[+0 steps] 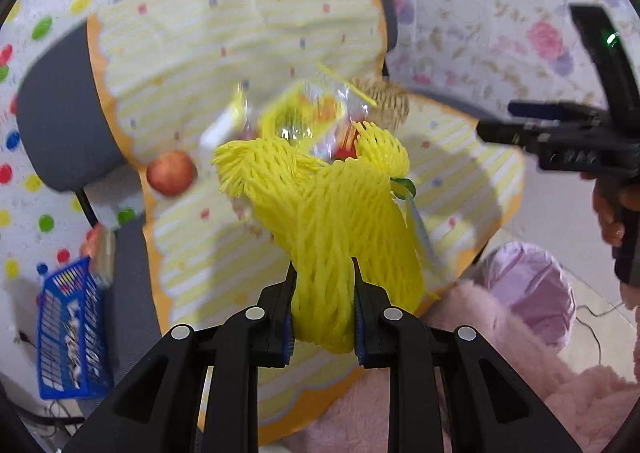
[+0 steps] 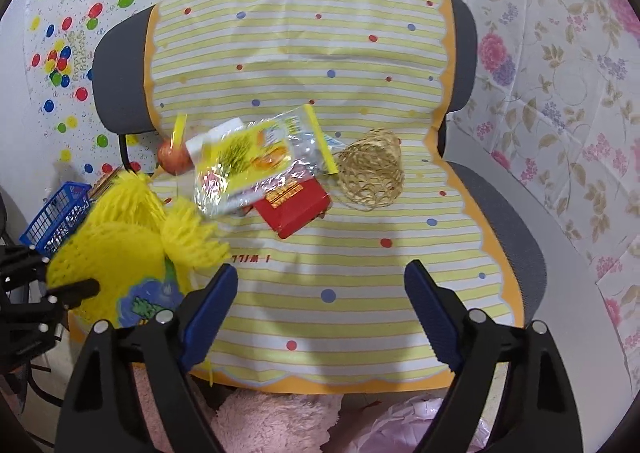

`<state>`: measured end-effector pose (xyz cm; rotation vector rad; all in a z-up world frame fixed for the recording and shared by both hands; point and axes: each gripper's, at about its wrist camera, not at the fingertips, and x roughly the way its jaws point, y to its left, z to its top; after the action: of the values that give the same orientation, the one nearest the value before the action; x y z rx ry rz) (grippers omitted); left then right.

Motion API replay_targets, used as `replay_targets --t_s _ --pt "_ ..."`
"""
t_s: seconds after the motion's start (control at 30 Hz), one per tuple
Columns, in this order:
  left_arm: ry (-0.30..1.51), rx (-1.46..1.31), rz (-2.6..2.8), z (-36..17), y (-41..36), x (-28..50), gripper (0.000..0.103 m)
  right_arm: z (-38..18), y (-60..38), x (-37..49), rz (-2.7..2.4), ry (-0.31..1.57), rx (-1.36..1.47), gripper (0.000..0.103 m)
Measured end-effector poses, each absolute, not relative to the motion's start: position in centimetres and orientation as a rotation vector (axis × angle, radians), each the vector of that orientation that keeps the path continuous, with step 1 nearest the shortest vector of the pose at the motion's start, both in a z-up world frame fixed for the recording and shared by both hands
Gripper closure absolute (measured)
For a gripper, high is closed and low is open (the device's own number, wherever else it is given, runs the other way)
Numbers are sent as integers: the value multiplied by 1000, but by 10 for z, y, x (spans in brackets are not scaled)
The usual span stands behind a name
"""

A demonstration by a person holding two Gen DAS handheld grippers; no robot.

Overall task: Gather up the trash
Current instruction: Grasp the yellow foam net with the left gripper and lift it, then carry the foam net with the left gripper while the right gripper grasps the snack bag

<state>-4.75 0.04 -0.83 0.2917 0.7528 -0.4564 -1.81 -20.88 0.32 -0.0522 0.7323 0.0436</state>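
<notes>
An apple [image 2: 173, 161] lies near a blue basket [image 2: 52, 219] beside the chair [image 2: 120, 69]

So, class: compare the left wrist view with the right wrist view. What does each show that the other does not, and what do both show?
Only the left wrist view shows the left gripper pinching the yellow foam net between its pads, and the bin lined with a lilac bag beside the chair.

Only the right wrist view shows the red packet in full and the right gripper open over bare striped cloth.

Both show the net, the apple, the straw ball, the clear yellow wrapper and the blue basket.
</notes>
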Motion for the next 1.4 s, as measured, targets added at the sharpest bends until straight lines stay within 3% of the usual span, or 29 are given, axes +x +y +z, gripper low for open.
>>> replay_targets --t_s 0.23,0.3,0.37,0.43,0.6,0.7,1.17,1.3,1.37,1.4 --pt "630 192 -262 31 28 -42 80 2 -219 -19 31 732 -13 19" --pt "623 175 -192 33 39 -37 80 0 -216 -17 47 736 -12 29" --pt "632 165 -145 32 47 -33 80 -4 -212 -13 70 741 -11 54" --pt "647 158 -94 27 56 -29 80 -10 -206 -5 104 763 -11 60" --pt "704 122 -33 9 75 -13 80 -23 -191 17 170 783 -11 59" --pt "732 119 -22 -2 77 -5 80 -31 -187 35 214 791 22 53" --pt "794 150 -30 -33 67 22 80 -78 -197 118 313 901 209 55" --pt "801 154 -27 -36 64 24 80 -76 -190 126 343 923 251 73" --pt "798 152 -25 -34 65 23 80 -69 -186 124 380 908 278 100" --pt "794 150 -21 -32 66 22 80 -64 -184 122 399 895 284 100"
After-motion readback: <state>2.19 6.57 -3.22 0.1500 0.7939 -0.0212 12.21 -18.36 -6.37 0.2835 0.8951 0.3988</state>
